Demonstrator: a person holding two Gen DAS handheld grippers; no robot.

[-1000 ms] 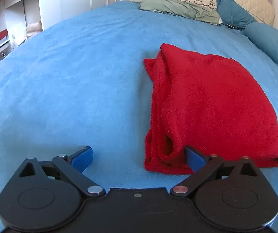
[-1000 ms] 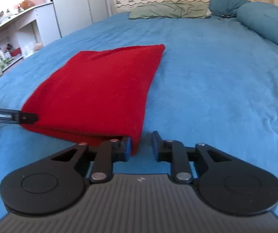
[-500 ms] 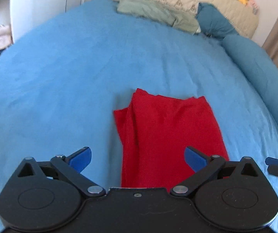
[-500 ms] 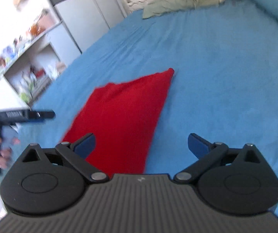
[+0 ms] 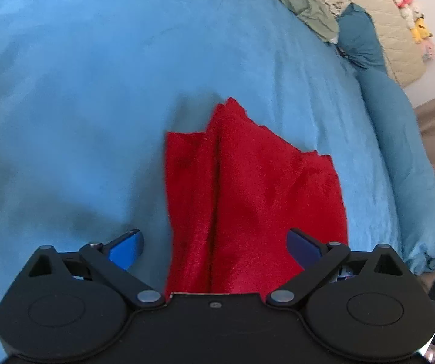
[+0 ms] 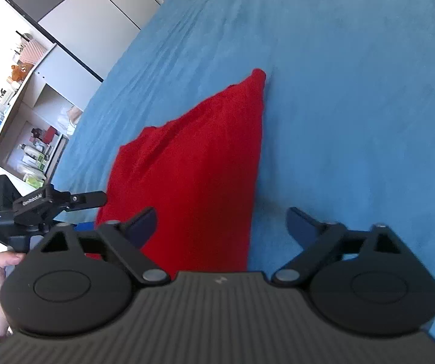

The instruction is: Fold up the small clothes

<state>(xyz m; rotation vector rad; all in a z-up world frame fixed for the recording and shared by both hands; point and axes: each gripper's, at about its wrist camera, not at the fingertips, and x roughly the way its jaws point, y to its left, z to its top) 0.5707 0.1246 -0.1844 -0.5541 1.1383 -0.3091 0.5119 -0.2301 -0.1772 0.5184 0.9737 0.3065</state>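
Lying folded on blue bedspread, red garment

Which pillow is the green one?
The green pillow is the crumpled one at the head of the bed, against the cream headboard. The other two beside it, the teal pillow and the long bolster, are blue-toned.

red cloth near edge: hidden behind the left hand-held gripper body
shelf items: too small to tell

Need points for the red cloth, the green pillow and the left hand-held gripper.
red cloth [image 5: 263, 194]: left wrist view, middle of the top layer.
green pillow [image 5: 305, 0]: left wrist view, its crumpled middle.
left hand-held gripper [image 5: 214, 242]: left wrist view, midway between fingertips.
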